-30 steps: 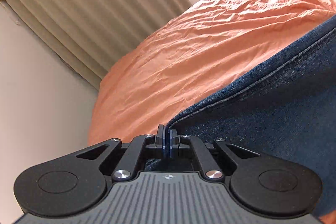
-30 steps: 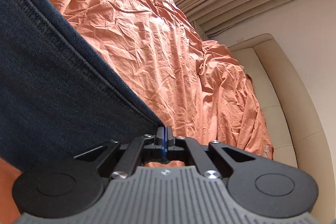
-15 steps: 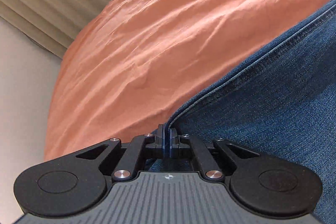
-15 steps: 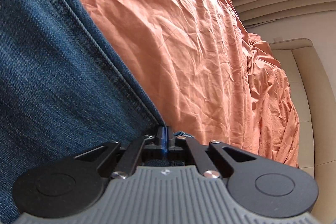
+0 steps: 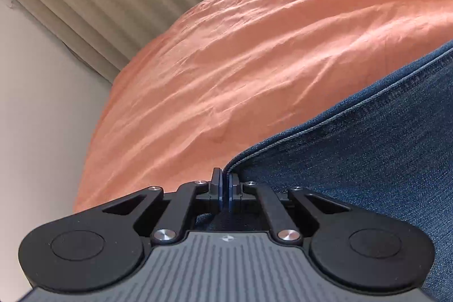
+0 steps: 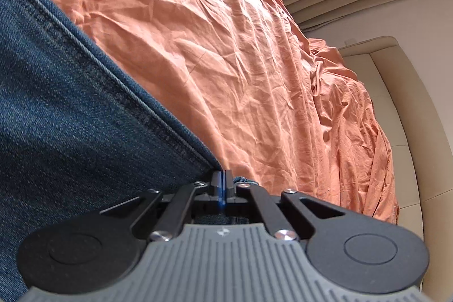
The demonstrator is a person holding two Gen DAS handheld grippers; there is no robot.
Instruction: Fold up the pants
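Both grippers, left (image 5: 225, 183) and right (image 6: 222, 183), are pinching the jeans (image 5: 368, 160) corners, having lowered them onto the bedsheet (image 5: 254, 61); fold's landing.

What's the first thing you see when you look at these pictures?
The big wrinkly orange bedsheet fills most of both views, bright where window light falls on it. Dark blue jeans stretch across it, at the right of the left view and the left of the right view. The left gripper and the right gripper each pinch a stitched edge of the jeans, jaws shut on the denim.
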